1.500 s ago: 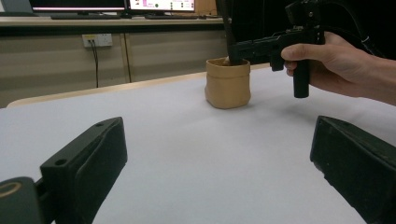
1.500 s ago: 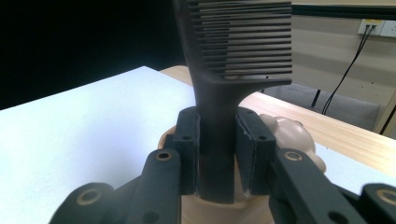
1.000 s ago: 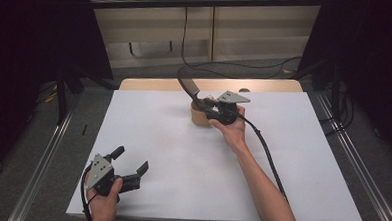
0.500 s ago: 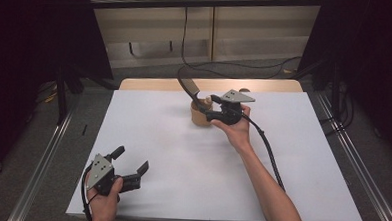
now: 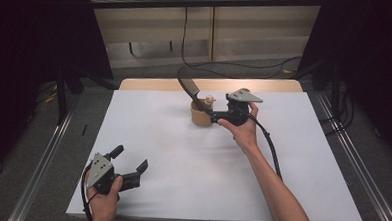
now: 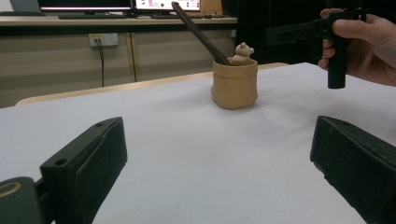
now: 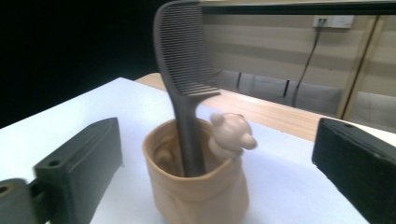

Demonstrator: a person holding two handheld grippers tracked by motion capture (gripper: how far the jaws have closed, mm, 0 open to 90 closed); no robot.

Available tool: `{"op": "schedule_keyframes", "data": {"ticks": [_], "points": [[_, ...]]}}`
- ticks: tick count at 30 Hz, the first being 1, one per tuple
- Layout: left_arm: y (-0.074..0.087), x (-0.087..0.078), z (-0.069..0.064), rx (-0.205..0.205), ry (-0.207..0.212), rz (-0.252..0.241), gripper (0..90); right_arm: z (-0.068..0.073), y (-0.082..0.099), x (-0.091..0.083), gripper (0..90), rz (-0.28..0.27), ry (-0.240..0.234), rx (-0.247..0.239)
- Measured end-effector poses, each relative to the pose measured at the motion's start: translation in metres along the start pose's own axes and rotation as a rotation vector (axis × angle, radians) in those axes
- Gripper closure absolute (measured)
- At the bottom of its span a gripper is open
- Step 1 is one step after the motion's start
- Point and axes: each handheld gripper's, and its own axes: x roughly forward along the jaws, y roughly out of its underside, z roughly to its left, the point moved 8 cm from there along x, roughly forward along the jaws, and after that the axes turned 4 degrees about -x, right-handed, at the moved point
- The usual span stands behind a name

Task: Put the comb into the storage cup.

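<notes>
Withdrawn slightly from tan cup [image 5: 201,115]: right gripper [image 5: 215,116], jaws wide, empty, just beside rim. Dark comb [image 5: 189,87] standing tilted inside cup with bear figure [image 5: 209,99], near table's [image 5: 302,160] far edge. Unmoved at near-left corner: left gripper [image 5: 130,160], jaws wide, empty. Broad bare surface between.

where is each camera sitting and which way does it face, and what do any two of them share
High view: above the person's side of the white table, looking forward and down; both forearms, the left tongs and right tongs show.
Left gripper view: low near the table's front, facing the far tan pot between its open jaws; the right hand shows.
Right gripper view: close to the pot, facing the dark comb and bear figure in it, between its open jaws.
Shared: all three show the pot and comb.
</notes>
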Motion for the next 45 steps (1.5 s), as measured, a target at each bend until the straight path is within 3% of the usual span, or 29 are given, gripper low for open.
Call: {"op": "schedule_keyframes", "data": {"ticks": [7, 16, 23, 34, 45], "points": [[0.004, 0.001, -0.003, 0.013, 0.000, 0.019, 4.0, -0.005, 0.000, -0.009, 1.4, 0.003, 0.030, -0.006], [0.001, -0.002, 0.002, 0.007, -0.049, 0.008, 4.5, -0.011, -0.002, -0.023, 0.5, -0.012, 0.072, -0.026], [-0.001, -0.003, 0.002, 0.004, -0.051, -0.001, 4.5, -0.013, -0.005, -0.031, 0.2, -0.032, 0.076, -0.009], [-0.002, -0.003, 0.002, 0.004, -0.045, -0.009, 4.4, -0.019, -0.011, -0.051, 0.0, -0.048, 0.118, -0.005], [-0.004, -0.003, 0.003, -0.010, -0.041, -0.023, 3.7, -0.024, -0.012, -0.066, 0.0, -0.055, 0.144, -0.023]]}}
